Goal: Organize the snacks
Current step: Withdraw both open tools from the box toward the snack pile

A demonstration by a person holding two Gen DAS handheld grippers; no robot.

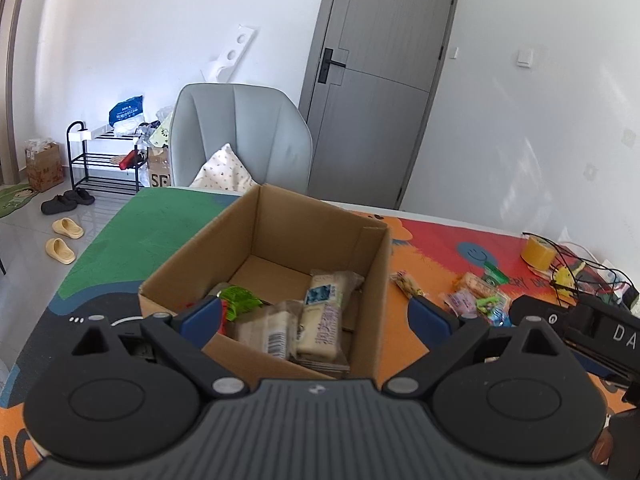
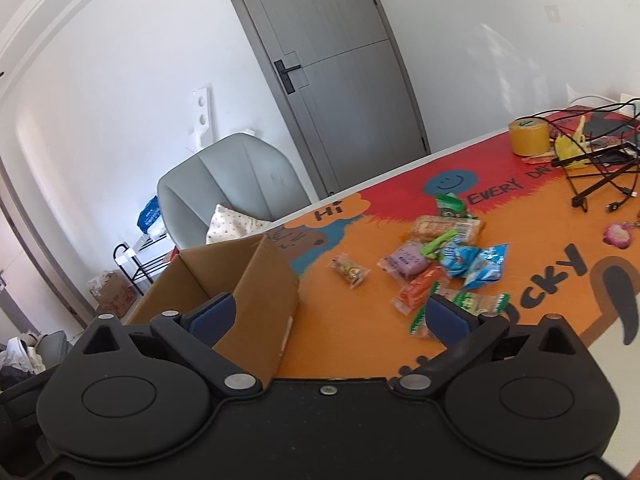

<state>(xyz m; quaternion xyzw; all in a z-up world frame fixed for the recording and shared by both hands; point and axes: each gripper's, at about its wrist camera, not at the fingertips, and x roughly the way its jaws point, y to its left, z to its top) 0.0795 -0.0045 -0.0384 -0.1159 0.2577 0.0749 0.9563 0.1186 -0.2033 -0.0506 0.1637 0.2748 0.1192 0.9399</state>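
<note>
Left gripper (image 1: 314, 312) jaws wide apart, nothing between pads, poised over open cardboard box (image 1: 280, 232) holding several wrapped snacks (image 1: 320, 320). Right gripper (image 2: 330, 314) also spread, empty, beside box's outer wall. Loose snack packets (image 2: 440, 264) heaped on orange surface (image 2: 360, 340) right of box. Tape roll (image 2: 529, 136), cables beyond; grey chair (image 1: 240, 136), door (image 1: 380, 80) at back

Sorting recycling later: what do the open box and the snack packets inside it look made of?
The box looks like plain brown corrugated cardboard, matte, with creased fold lines and raw cut edges. The snack packets look like thin plastic film, partly clear and glossy, crinkled, with printed labels and a barcode; whether any are foil-lined cannot be told.
</note>
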